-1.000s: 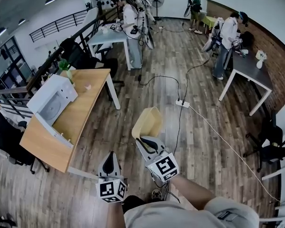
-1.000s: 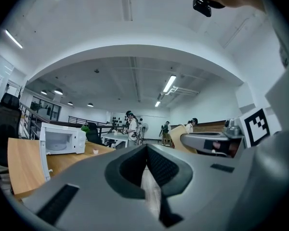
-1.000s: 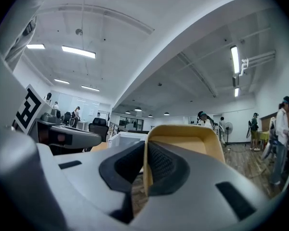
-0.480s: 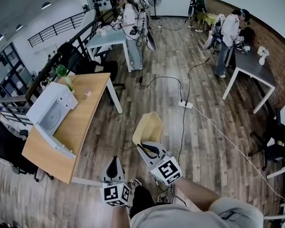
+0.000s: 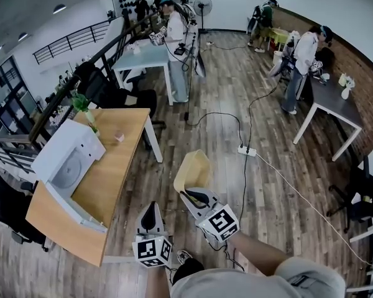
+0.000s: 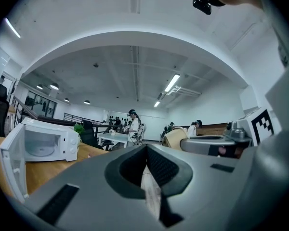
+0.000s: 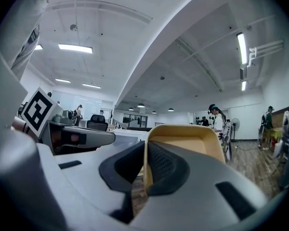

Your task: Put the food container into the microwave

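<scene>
Both right gripper (image 5: 193, 195) and left gripper (image 5: 150, 208) now nearer the table (image 5: 115, 172) and open-doored microwave (image 5: 73, 149). Right clamped on container (image 5: 193, 166) wall, held in air; left's jaws together, empty. Insertion yet to come; approach under way.

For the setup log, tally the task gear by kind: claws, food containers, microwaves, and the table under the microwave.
Grey handheld claws: 2, left claw and right claw
Pale yellow plastic food container: 1
White box-shaped microwave: 1
Light wooden table: 1
Total: 5
</scene>
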{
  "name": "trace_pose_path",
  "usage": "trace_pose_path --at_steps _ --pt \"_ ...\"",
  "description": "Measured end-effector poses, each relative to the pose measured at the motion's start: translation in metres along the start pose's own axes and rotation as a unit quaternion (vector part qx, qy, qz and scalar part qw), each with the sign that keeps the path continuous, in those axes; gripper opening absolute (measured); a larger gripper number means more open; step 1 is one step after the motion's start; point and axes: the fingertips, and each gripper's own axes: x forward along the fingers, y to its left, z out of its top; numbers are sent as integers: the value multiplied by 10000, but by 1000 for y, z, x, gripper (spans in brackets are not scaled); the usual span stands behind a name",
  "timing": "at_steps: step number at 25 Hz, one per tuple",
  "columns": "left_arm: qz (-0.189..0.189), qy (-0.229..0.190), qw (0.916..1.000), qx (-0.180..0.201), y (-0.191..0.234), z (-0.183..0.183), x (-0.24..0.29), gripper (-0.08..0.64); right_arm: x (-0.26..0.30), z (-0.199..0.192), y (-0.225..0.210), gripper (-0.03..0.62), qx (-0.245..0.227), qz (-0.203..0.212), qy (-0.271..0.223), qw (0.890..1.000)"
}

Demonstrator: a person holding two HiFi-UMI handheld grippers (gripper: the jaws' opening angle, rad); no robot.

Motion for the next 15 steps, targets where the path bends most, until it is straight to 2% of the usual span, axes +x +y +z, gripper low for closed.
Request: trace_pose_path --at_steps 7,15 --pt "-116 -4 9999 -43 66 13 48 12 84 5 -9 20 98 46 -4 9999" --pt "29 134 9998 -110 114 7 90 12 147 -1 -30 18 240 237 1 9994"
